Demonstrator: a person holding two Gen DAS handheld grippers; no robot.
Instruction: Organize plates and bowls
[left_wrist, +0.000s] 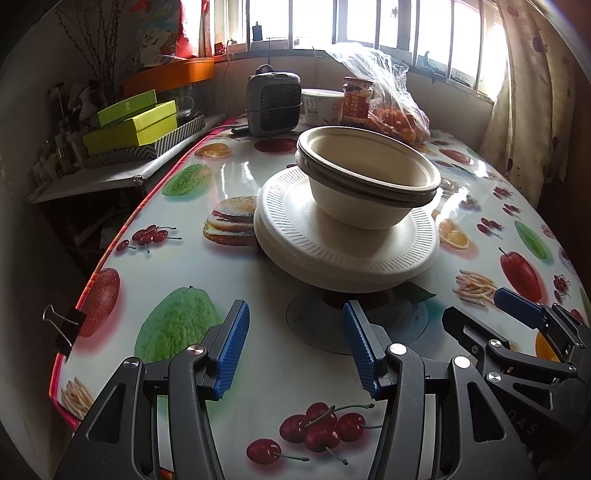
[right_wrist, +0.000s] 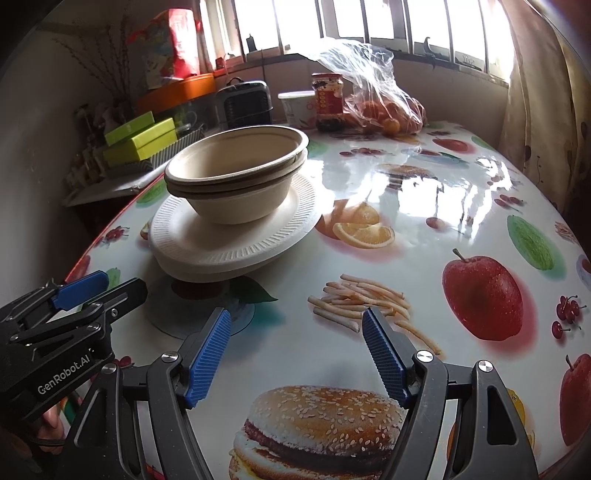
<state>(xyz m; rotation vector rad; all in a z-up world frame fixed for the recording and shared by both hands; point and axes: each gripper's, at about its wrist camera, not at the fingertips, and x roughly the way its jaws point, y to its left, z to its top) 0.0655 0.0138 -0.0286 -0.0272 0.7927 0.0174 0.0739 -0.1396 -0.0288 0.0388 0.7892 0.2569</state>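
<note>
Two nested beige bowls (left_wrist: 365, 177) sit on a stack of white ribbed plates (left_wrist: 332, 251) in the middle of the fruit-print table; the same bowls (right_wrist: 236, 177) and plates (right_wrist: 221, 240) show at upper left in the right wrist view. My left gripper (left_wrist: 295, 317) is open and empty, just in front of the stack. My right gripper (right_wrist: 295, 321) is open and empty, to the right of the stack above the printed fries. Each gripper appears in the other's view: the right gripper (left_wrist: 480, 314) and the left gripper (right_wrist: 107, 284).
At the table's back stand a small grey heater (left_wrist: 273, 99), a white tub (left_wrist: 321, 105), a red-labelled jar (left_wrist: 356, 101) and a plastic bag of oranges (left_wrist: 395, 114). Green boxes (left_wrist: 136, 122) lie on a side shelf at left. A binder clip (left_wrist: 64, 325) grips the table's left edge.
</note>
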